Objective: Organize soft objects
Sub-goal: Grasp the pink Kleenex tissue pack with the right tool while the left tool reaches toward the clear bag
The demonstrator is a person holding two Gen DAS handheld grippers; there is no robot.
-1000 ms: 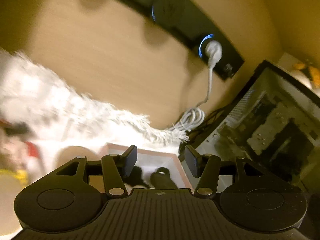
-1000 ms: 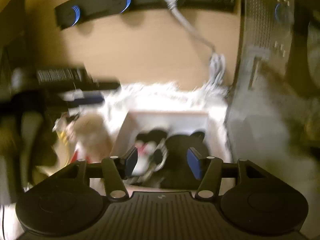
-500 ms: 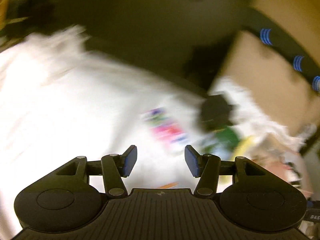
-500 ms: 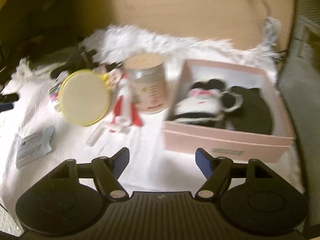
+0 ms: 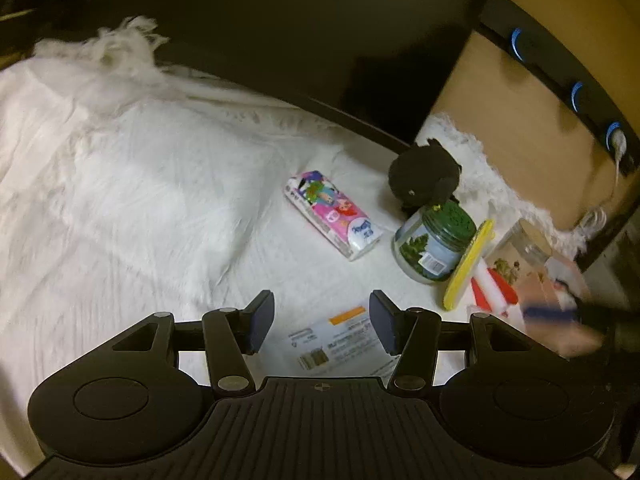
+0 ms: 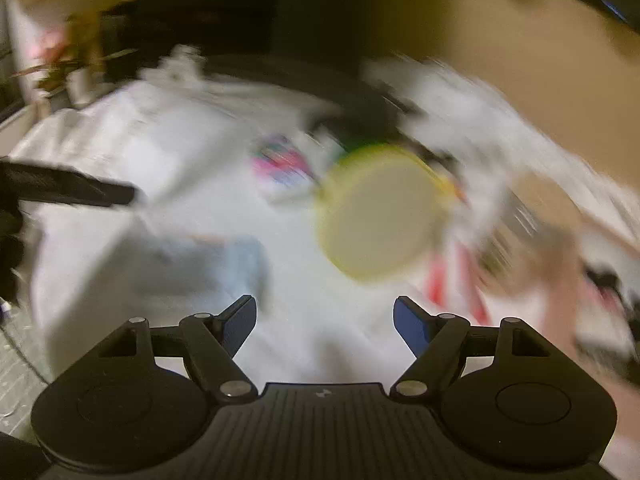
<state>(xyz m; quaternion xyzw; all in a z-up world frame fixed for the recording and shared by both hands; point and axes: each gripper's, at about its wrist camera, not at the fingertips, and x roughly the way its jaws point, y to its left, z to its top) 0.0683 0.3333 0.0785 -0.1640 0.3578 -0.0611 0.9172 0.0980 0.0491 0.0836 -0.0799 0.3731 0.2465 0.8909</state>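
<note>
A black plush toy point(image 5: 424, 178) lies at the far edge of a white furry rug point(image 5: 132, 184). A colourful tissue pack point(image 5: 332, 214) lies to its left. My left gripper point(image 5: 322, 326) is open and empty, low over a flat paper packet point(image 5: 340, 340). My right gripper point(image 6: 324, 320) is open and empty; its view is blurred. It faces a round yellow-rimmed lid point(image 6: 380, 210), also seen on edge in the left wrist view point(image 5: 468, 266). The pink box point(image 6: 600, 276) is a blur at the right.
A green-lidded glass jar point(image 5: 436, 244) lies on its side by the plush. A red-and-white item point(image 5: 494, 286) and a second jar point(image 5: 520, 248) lie to the right. A dark wall strip with blue-ringed sockets point(image 5: 576, 96) runs behind. A plant point(image 6: 68, 60) stands far left.
The left view has swung left from the wall and box to the rug and settled over the packet. The right gripper has opened wider and swung left from the pink box toward the yellow lid.
</note>
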